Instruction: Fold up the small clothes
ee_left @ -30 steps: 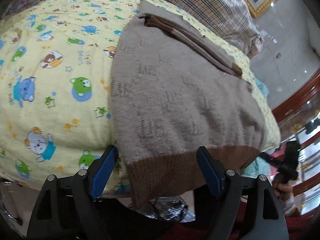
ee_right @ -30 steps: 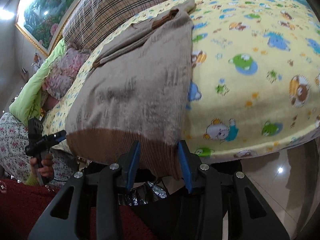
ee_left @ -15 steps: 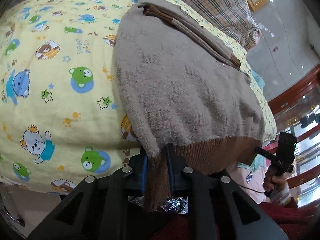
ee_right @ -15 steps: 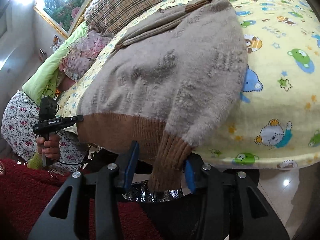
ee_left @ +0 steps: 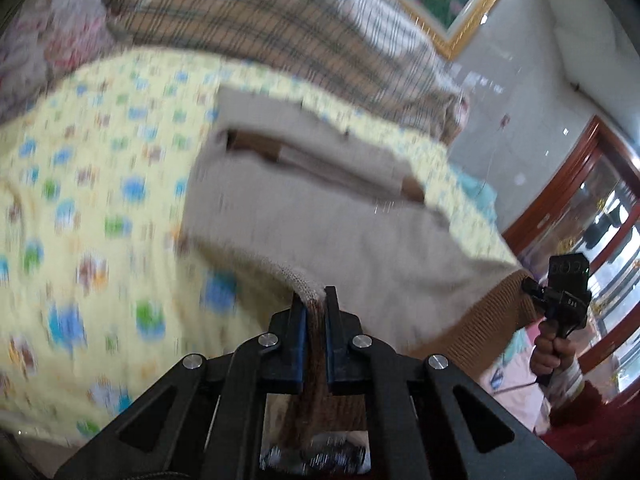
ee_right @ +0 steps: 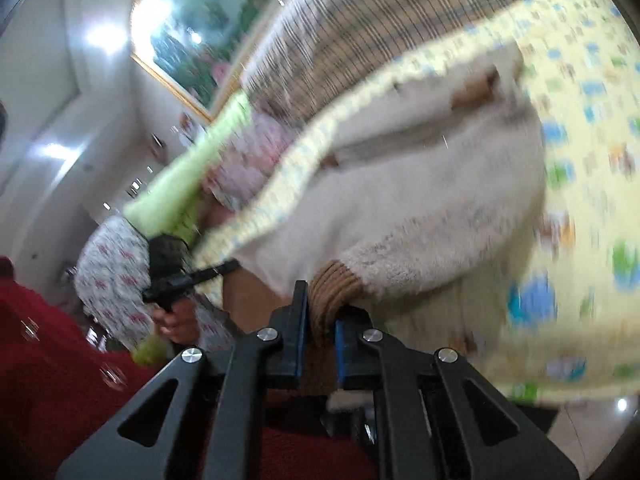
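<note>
Left wrist view: your left gripper (ee_left: 316, 300) now pinches the sweater (ee_left: 340, 216) hem at lower centre, where a second ago it gaped; right gripper (ee_right: 320, 300) has clamped too, both corners lifting off the blanket (ee_left: 100, 208), ready to fold

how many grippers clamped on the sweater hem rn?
2. Left gripper shut on the sweater hem's left corner; right gripper shut on its right corner.
</note>
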{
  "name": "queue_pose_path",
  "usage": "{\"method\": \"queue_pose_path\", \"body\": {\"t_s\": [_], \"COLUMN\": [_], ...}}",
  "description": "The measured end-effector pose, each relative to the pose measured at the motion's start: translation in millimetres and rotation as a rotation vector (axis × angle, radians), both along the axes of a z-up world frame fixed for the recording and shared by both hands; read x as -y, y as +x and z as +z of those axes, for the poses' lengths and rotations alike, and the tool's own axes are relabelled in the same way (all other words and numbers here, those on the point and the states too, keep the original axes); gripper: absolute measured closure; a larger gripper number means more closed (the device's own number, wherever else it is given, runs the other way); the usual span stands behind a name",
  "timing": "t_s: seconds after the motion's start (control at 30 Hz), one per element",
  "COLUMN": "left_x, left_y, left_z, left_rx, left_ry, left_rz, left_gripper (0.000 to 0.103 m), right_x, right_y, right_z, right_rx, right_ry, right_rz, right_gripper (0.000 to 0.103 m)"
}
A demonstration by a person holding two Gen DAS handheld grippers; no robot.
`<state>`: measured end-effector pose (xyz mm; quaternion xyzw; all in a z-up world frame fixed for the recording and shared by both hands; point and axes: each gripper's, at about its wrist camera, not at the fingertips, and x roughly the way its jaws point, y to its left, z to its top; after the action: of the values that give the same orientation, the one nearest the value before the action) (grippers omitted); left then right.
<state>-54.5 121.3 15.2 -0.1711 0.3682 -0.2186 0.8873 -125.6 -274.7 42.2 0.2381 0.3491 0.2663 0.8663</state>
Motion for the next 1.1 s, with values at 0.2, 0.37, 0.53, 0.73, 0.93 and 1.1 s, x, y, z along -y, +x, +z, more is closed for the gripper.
{"method": "queue_pose_path", "body": {"t_s": [0.2,0.37,0.53,0.73,0.93,1.1], "left_x": [4,7,12,24,27,28], "left_y": [60,121,194,273,331,370], "left_z": [45,66,75,54,24,1], "left_rx": [0.099,0.129,0.122,0.066,0.006,-0.042], "left_ry": [-0.021,-0.019,0.007,0.075,0.105,0.130], "left_rz": [0.054,0.107,0.172,0.191,0.213,0.225], "left_gripper": [0.098,0.098,0.099,0.099,0.099,0.099], "right_x": [23,37,56,81,101,121], "right_y": [47,109,173,241,298,330], "right_z": [42,56,57,43,15,-10], "right_rx": [0.144,0.162,0.148,0.076,-0.018,-0.081], "right_ry": [0.042,0.022,0.022,-0.018,-0.048,-0.058], "right_rz": [-0.076,-0.173,-0.277,-0.357,-0.407,-0.466], "right_gripper": [0.091,0.091,0.091,0.091,0.091,0.091]}}
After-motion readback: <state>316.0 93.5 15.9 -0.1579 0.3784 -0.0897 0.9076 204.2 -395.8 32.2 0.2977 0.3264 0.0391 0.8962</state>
